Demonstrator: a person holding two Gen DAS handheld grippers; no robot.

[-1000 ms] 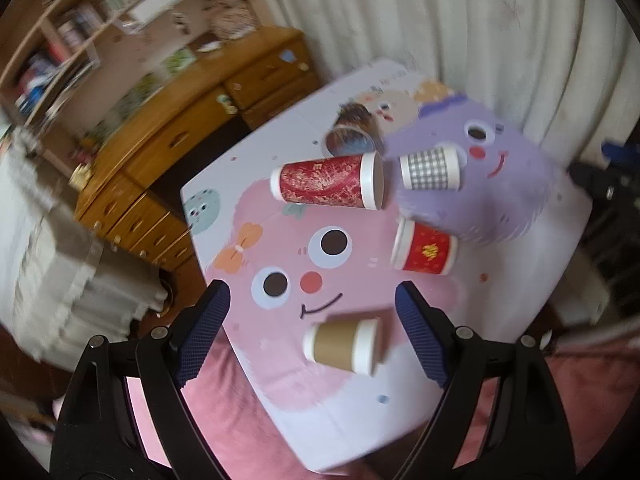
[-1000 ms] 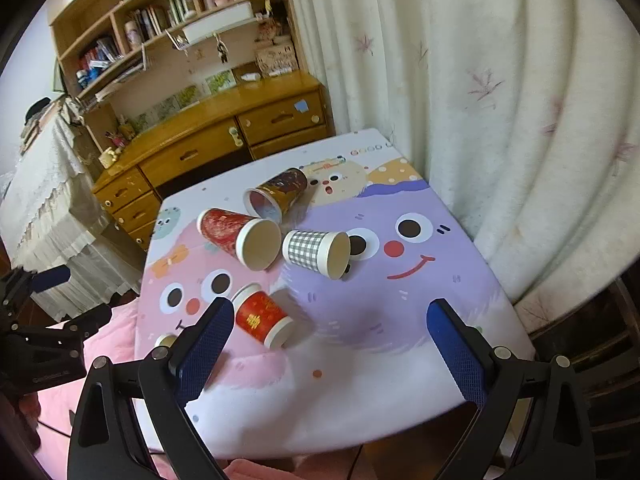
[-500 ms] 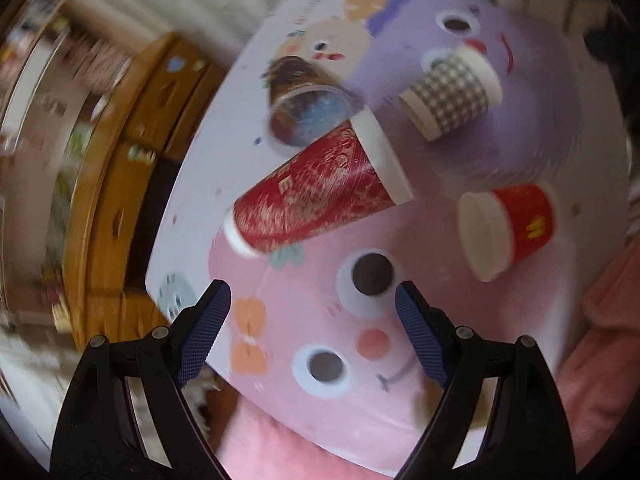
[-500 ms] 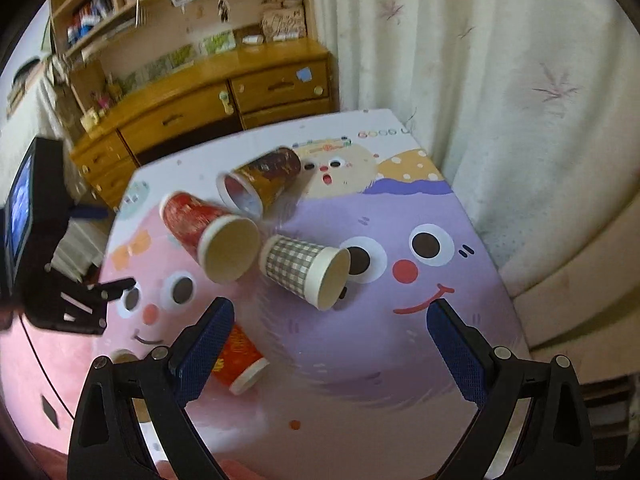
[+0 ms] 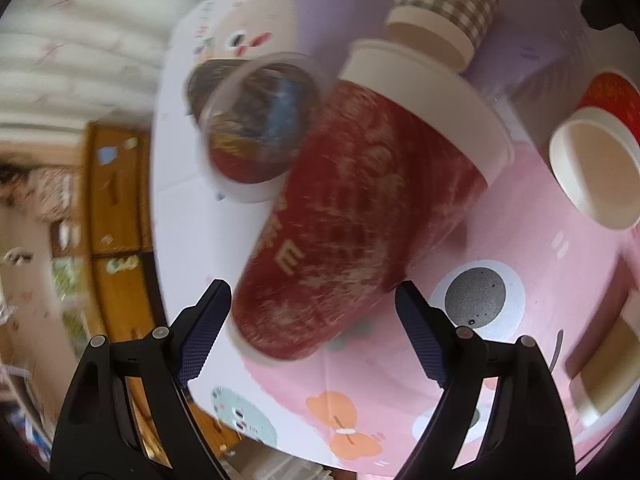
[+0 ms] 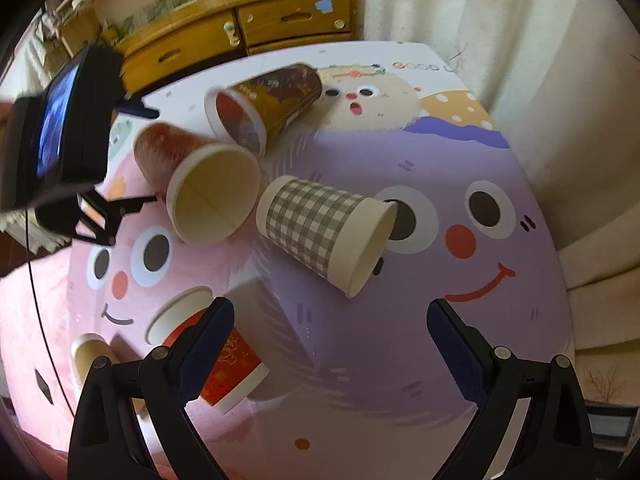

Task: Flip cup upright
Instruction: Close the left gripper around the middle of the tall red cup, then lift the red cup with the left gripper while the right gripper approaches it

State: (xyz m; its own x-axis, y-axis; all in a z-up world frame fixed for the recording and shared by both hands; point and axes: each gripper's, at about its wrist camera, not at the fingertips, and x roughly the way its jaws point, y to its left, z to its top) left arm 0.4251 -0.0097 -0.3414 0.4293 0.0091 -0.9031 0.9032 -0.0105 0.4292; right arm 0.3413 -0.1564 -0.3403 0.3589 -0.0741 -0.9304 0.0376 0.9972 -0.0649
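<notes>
Left wrist view shows the left tool (image 5: 312,320) with its fingers spread wide apart, holding nothing, close over the large red cup (image 5: 360,216). That cup lies on its side on the surface (image 5: 192,216), its narrow base between the two fingertips and its white-rimmed mouth pointing away; whether the pads touch it cannot be told through the blur. Beside its upper wall lies the brown patterned cup (image 5: 256,128), mouth toward the camera. A checked cup (image 5: 452,4) lies just beyond the red cup's rim, a small red cup (image 5: 596,160) to the right with its mouth open to the camera, and a plain brown cup (image 5: 608,368) at the right edge.

From the right wrist, the right tool (image 6: 330,344) is also spread open and empty, above the cartoon-printed surface (image 6: 400,360). The checked cup (image 6: 324,232) lies on its side ahead of it, mouth toward the right. The large red cup (image 6: 200,184) lies left of it with its mouth facing the camera, the left tool (image 6: 108,216) at its base. The brown patterned cup (image 6: 268,100) lies behind, and the small red cup (image 6: 228,368) lies partly behind the right tool's left finger.
</notes>
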